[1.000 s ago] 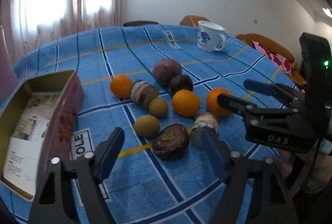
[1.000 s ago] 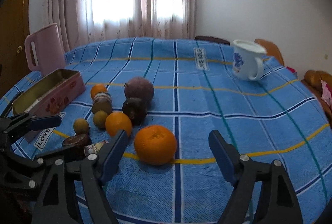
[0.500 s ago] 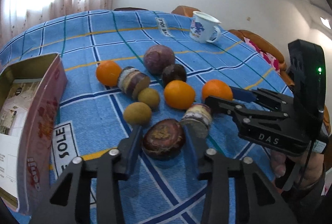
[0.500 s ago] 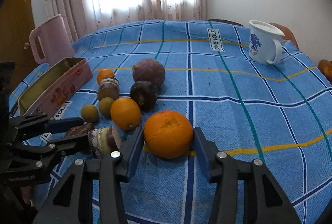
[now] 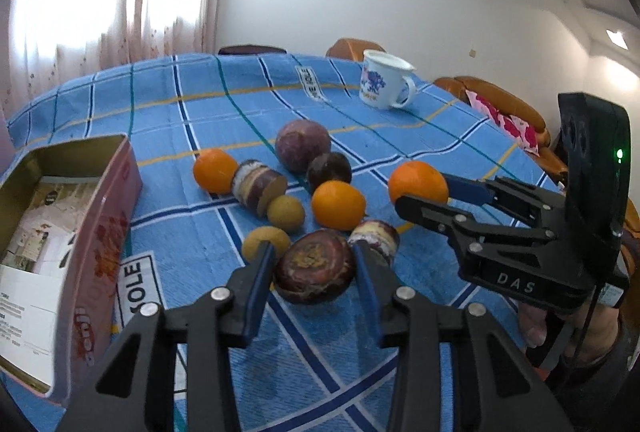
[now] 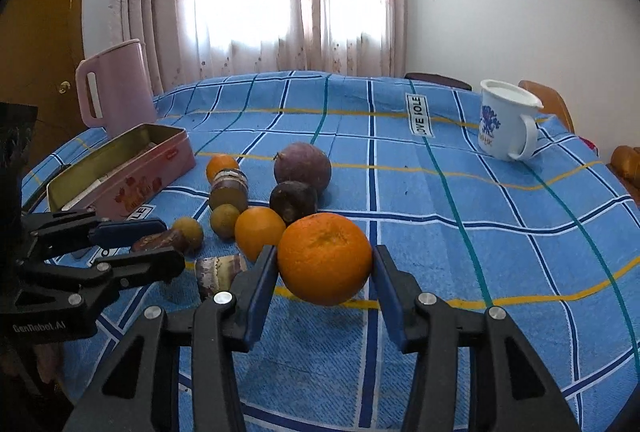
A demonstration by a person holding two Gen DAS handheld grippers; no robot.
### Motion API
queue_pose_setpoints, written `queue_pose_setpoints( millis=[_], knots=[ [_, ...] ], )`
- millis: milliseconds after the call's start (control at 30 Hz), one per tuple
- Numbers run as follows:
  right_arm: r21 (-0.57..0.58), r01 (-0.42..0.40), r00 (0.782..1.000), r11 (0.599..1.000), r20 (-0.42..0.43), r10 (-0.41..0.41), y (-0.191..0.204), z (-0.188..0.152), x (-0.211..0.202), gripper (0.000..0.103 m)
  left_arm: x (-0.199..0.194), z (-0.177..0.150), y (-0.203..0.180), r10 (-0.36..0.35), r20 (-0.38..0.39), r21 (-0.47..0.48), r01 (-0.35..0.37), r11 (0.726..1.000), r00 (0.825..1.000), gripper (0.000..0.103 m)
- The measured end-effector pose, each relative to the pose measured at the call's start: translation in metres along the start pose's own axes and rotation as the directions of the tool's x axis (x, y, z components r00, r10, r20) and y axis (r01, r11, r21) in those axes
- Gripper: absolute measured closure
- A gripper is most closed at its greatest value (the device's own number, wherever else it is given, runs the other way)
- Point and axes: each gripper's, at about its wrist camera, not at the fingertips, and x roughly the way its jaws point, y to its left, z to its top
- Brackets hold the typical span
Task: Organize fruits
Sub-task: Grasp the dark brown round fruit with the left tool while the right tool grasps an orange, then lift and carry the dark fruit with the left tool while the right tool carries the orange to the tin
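Note:
My left gripper [image 5: 315,268] is shut on a dark brown round fruit [image 5: 315,272] and holds it a little above the blue checked cloth. My right gripper [image 6: 325,264] is shut on a large orange [image 6: 325,258], also lifted off the cloth; it shows in the left wrist view [image 5: 418,181] too. On the cloth lie two more oranges [image 5: 338,204] [image 5: 215,170], a big purple fruit [image 5: 303,145], a dark round fruit [image 5: 329,167], two small yellow-brown fruits [image 5: 285,212] [image 5: 266,240] and two cut purple pieces [image 5: 260,187] [image 5: 376,236].
An open pink tin box [image 5: 60,232] with papers inside stands at the left. A white mug [image 6: 506,125] stands at the far right. A pink pitcher [image 6: 114,87] stands behind the tin. Chairs stand past the table's far edge.
Both grippers closed from wide open, the left on the dark brown fruit, the right on the large orange. Both fruits have been lifted off the cloth.

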Motion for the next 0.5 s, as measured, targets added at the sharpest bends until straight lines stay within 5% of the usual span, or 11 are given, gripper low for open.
queue_pose_setpoints(
  millis=[500],
  knots=[
    [-0.05, -0.002, 0.995, 0.999, 0.101, 0.007, 0.01, -0.005, -0.016, 0.054, -0.015, -0.001, 0.0, 0.012, 0.109, 0.0, -0.012, 1.0, 0.994, 0.061]
  ],
)
